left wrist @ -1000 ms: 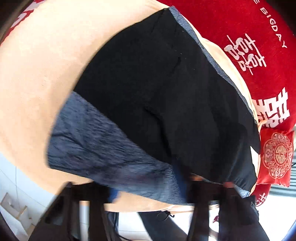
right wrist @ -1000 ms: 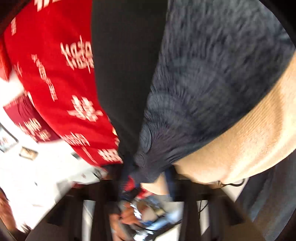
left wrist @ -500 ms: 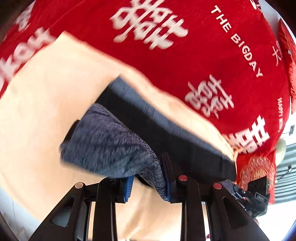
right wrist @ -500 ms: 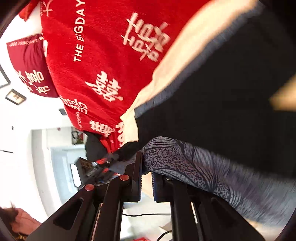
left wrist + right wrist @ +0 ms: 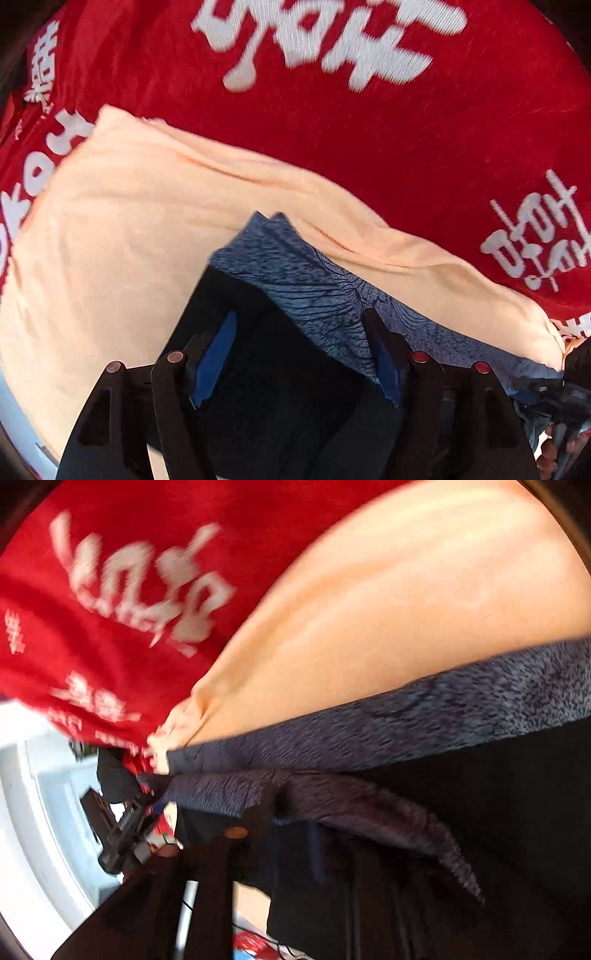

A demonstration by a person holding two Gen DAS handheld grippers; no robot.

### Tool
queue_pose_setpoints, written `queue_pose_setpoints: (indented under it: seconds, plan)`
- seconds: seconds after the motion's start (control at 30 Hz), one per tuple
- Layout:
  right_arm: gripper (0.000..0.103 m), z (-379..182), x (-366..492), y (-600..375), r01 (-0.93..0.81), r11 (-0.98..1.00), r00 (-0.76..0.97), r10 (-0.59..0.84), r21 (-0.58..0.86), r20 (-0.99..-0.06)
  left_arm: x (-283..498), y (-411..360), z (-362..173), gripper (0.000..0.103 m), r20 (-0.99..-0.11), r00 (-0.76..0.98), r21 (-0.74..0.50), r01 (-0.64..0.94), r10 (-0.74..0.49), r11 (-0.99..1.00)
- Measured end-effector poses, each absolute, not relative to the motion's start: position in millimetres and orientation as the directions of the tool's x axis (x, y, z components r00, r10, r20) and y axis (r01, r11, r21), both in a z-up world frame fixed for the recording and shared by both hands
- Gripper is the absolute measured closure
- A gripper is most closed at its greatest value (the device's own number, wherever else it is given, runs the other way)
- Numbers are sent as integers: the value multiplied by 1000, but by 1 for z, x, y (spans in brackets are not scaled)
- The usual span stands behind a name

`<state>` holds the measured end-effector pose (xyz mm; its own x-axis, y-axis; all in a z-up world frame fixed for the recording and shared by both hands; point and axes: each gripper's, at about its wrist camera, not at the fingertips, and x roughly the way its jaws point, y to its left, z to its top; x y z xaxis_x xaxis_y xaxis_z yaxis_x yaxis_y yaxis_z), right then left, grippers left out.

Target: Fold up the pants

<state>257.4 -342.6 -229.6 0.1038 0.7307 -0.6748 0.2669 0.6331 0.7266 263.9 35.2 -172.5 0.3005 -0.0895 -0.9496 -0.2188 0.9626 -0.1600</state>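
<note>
Released since half a second ago: left gripper spread over pants. Right gripper state: cannot tell, blurred. Risk: fold slipping on peach towel.

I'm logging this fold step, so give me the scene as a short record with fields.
garment: pants, black with a blue-grey patterned waistband
surface: peach towel over a red blanket with white lettering
left gripper: open, fingers apart over the black cloth
right gripper: blurred and dark, state cannot be told
fold: waistband edge lies near the towel's far edge
</note>
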Motion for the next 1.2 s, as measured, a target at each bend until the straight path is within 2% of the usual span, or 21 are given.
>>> queue_pose_setpoints:
  seconds: [0.03,0.13,0.17,0.2,0.27,0.4,0.43,0.47,0.5,0.6,0.63,0.67,0.73,1.0,1.2]
  plan:
    - [22,-217,257,-337,219,645,91,733,732,-674,258,38,-161,32,-947,313,-147,-222,-73,964]
    - [18,-178,250,-318,76,738,99,664,671,-741,245,44,-138,13,-939,342,-113,-239,-26,964]
    - [20,-169,248,-310,29,762,106,641,646,-760,245,40,-133,13,-936,352,-108,-232,-20,967]
    - [24,-164,248,-302,-6,780,106,622,625,-775,246,36,-134,13,-937,348,-106,-217,-25,970]
    - [61,-167,252,-288,-54,805,82,593,591,-801,251,24,-149,13,-953,301,-84,-187,-24,979]
    - [63,-203,271,-265,-115,868,23,488,482,-873,265,-5,-201,13,-973,230,-26,-149,9,989]
    - [69,-207,275,-265,-131,882,40,461,453,-887,267,-10,-212,11,-974,221,18,-149,52,989]
    - [71,-209,276,-274,-123,878,54,472,463,-880,269,-14,-217,7,-966,241,57,-152,93,987]
    - [71,-203,281,-283,-90,868,90,495,488,-864,271,-15,-219,7,-963,251,64,-157,102,986]
    - [69,-188,284,-314,-14,860,194,502,510,-842,276,-12,-216,7,-968,232,53,-190,97,980]
    - [61,-183,283,-323,5,852,212,511,523,-833,276,-11,-212,7,-971,221,49,-194,92,980]
    - [46,-178,279,-333,26,849,226,508,527,-831,275,-11,-207,7,-972,217,46,-192,88,980]
    - [38,-169,268,-344,46,848,237,504,527,-831,269,-14,-194,7,-972,220,46,-172,84,984]
    - [38,-168,165,-394,175,792,210,551,585,-808,204,-81,-170,7,-988,153,4,0,4,1000]
    - [37,-168,84,-418,314,730,269,544,607,-795,147,-144,-169,7,-989,59,-129,148,-139,981]
